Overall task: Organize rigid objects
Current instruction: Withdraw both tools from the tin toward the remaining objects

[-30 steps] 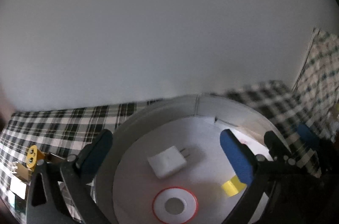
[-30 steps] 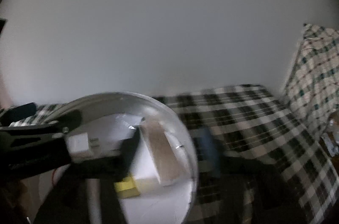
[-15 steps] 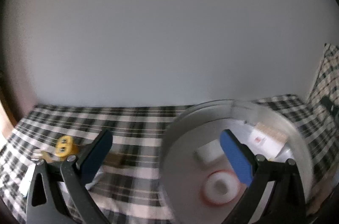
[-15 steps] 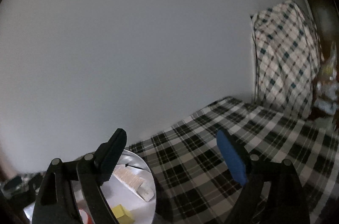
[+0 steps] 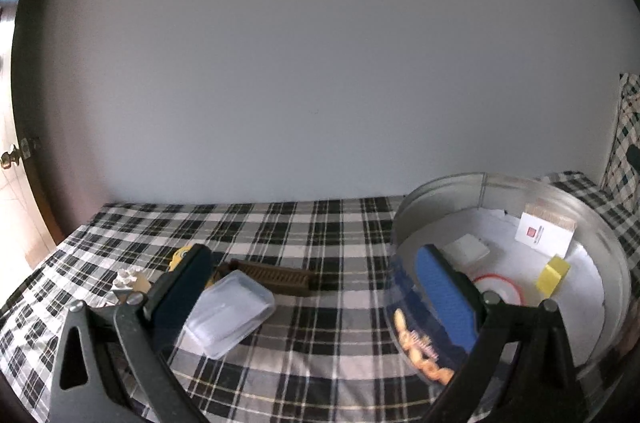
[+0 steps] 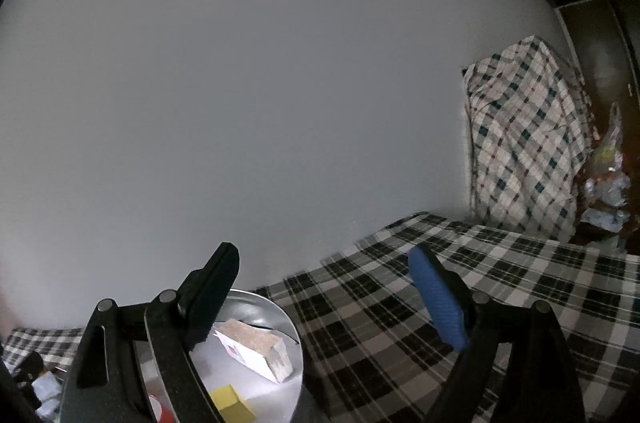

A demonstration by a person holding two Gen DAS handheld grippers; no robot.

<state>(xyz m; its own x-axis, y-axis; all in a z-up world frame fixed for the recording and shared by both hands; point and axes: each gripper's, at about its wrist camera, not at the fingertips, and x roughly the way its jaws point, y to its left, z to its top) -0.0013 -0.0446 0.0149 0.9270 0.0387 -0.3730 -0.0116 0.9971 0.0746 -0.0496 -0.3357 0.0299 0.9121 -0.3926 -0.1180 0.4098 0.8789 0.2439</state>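
The left gripper (image 5: 316, 275) stands apart, hiding part of the clear container (image 5: 228, 315); the right gripper (image 6: 324, 287) (freshly widened, empty) cuts off the tin (image 6: 280, 311) at lower left.

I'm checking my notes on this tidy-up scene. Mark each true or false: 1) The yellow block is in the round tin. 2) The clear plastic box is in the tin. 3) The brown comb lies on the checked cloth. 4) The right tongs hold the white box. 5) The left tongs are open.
1) True: the yellow block lies in the tin.
2) False: the clear box lies on the cloth.
3) True: comb.
4) False: the right tongs are open and empty; the white box lies in the tin.
5) True: left tongs.
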